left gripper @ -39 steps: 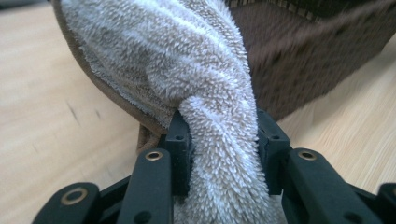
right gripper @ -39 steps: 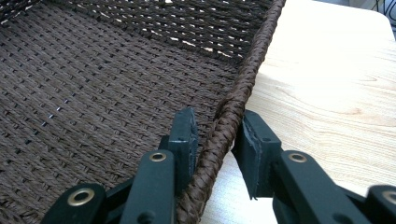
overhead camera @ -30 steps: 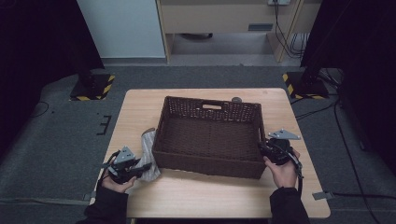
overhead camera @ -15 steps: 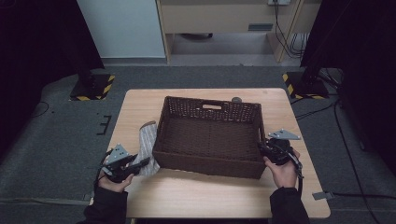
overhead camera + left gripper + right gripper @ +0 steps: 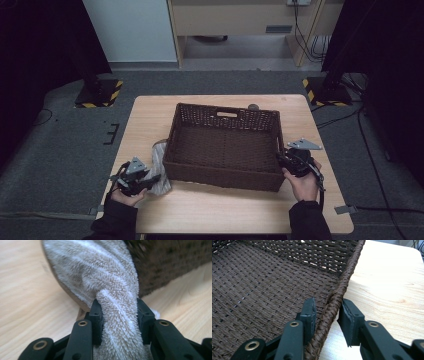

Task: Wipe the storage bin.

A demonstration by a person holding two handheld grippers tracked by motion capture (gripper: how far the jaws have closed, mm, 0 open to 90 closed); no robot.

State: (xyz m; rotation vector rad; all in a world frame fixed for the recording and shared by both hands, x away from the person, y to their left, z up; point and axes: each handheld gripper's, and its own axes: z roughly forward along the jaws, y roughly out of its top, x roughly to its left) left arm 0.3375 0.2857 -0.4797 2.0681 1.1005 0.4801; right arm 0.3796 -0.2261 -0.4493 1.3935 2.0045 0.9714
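A dark brown wicker basket [image 5: 220,175] stands in the middle of the wooden table [image 5: 225,210], with nothing inside it. A grey fluffy towel [image 5: 159,160] lies on the table against the basket's left wall. My left gripper [image 5: 151,179] is shut on the towel's near end. In the left gripper view the towel [image 5: 110,285] bunches between the pads of the left gripper [image 5: 117,312], with the basket [image 5: 170,262] just behind it. My right gripper [image 5: 282,159] sits at the basket's right wall. There the right gripper [image 5: 328,303] straddles the braided rim [image 5: 347,272], one pad inside and one outside, shut on it.
A small dark round object [image 5: 253,106] lies on the table just behind the basket. Two black stands with yellow-and-black striped feet [image 5: 97,95] [image 5: 325,90] flank the table on the grey floor. A wooden cabinet [image 5: 240,20] stands beyond the far edge.
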